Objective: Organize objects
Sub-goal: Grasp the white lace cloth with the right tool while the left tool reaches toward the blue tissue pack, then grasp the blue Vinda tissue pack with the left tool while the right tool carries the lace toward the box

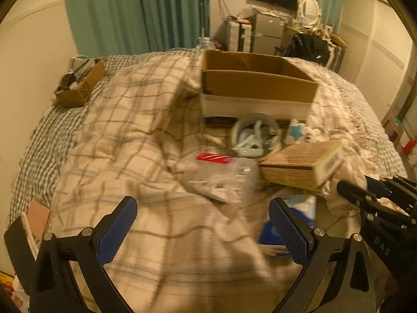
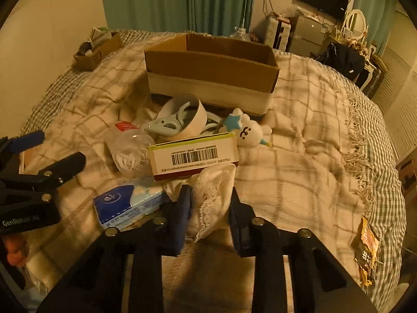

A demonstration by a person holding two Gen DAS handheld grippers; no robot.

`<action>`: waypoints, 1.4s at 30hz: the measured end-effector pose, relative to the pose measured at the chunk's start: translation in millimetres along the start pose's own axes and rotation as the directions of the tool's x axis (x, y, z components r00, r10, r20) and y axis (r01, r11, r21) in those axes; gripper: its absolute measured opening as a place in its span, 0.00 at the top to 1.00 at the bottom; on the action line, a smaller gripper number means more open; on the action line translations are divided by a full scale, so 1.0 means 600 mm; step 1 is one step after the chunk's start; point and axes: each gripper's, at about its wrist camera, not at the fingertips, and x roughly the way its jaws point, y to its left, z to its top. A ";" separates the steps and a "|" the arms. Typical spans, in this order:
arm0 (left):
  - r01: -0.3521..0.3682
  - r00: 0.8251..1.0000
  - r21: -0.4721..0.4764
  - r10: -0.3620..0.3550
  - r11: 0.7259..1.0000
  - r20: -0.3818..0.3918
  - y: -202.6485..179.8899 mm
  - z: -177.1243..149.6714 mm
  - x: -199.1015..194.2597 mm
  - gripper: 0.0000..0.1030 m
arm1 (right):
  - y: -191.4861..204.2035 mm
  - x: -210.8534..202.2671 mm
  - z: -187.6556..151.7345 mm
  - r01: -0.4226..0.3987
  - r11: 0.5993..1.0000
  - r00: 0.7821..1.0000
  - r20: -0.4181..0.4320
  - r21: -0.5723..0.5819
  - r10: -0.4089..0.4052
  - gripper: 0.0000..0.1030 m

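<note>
Bedroom clutter covers a plaid blanket (image 2: 299,156) on the bed, teal curtains behind. Your right hand-held gripper (image 2: 209,203) pinches a white lacy cloth (image 2: 213,185), its jaws narrowed on the folds. Just ahead of it lies a barcoded box (image 2: 194,156), touching the cloth; beyond that sit a white ring-shaped tub of blue plastic pieces (image 2: 182,120) and a small plush toy (image 2: 250,130). Farther ahead stands the open cardboard box (image 2: 208,67), apparently the destination. To that gripper's left lie a blue tissue pack (image 2: 125,203) and a clear plastic container (image 2: 130,151). Your left hand-held gripper (image 1: 203,224) hangs wide and empty above the blanket. You appear to be at the pick-up step; next, lift the cloth clear of the barcoded box and carry it forward to the cardboard box.
</note>
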 end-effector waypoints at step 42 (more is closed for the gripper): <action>0.192 0.975 0.103 -0.202 0.976 0.093 -0.067 0.120 -0.090 0.52 | -0.038 -0.194 0.094 0.035 0.999 0.950 0.311 0.000 -0.033 0.88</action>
